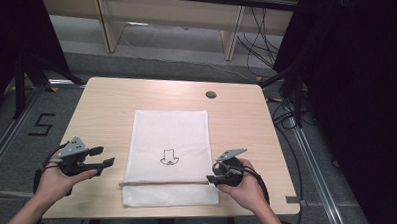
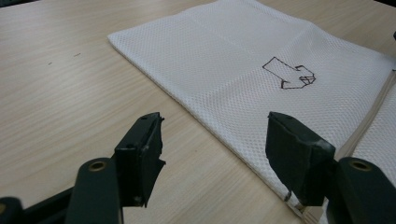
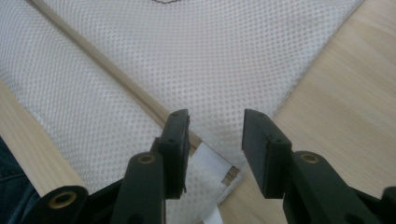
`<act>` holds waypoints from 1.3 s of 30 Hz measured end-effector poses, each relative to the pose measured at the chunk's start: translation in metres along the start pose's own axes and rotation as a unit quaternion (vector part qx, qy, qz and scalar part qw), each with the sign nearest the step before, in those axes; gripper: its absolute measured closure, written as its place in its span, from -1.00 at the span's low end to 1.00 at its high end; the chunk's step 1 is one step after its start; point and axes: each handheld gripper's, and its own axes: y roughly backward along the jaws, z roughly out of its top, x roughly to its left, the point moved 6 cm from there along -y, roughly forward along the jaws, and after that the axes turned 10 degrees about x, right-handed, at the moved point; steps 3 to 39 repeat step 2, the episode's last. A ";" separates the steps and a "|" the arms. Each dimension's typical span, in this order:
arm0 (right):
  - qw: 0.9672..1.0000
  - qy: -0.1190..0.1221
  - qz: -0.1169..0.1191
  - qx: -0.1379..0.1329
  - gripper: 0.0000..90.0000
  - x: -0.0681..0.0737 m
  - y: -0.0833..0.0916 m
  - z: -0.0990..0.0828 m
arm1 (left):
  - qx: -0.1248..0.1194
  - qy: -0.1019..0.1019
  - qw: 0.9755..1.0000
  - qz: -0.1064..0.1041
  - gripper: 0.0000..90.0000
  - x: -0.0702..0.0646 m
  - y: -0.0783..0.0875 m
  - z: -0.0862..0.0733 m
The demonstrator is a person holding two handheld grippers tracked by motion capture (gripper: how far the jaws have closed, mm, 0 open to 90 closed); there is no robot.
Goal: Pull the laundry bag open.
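A white mesh bag [image 1: 170,143] lies flat on the wooden table [image 1: 106,105], with a black arrow outline [image 1: 168,158] drawn on it and a beige zipper [image 1: 164,182] across its near end. My left gripper [image 1: 105,155] hovers just left of the bag's near left edge, jaws open and nothing between them. In the left gripper view the left gripper [image 2: 215,126] faces the bag [image 2: 243,60] and the arrow [image 2: 289,74]. My right gripper [image 1: 212,175] is at the zipper's right end; in the right gripper view the right gripper [image 3: 217,116] stands open above the zipper [image 3: 116,70], off the mesh.
A round cable hole [image 1: 211,94] sits near the table's far edge. Bare wood flanks the bag on both sides. Dark curtains, stands and floor cables [image 1: 287,119] surround the table, and a taped "5" [image 1: 41,125] marks the floor at the left.
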 end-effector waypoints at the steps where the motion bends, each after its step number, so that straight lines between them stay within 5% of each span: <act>1: 1.000 -0.003 -0.001 -0.007 0.35 -0.001 0.001 0.000 | 0.001 0.000 1.000 0.000 -0.20 0.000 0.000 0.000; 39: 1.000 -0.007 -0.001 -0.019 0.33 -0.002 0.000 0.001 | 0.001 -0.002 1.000 -0.004 -0.21 0.001 0.000 0.001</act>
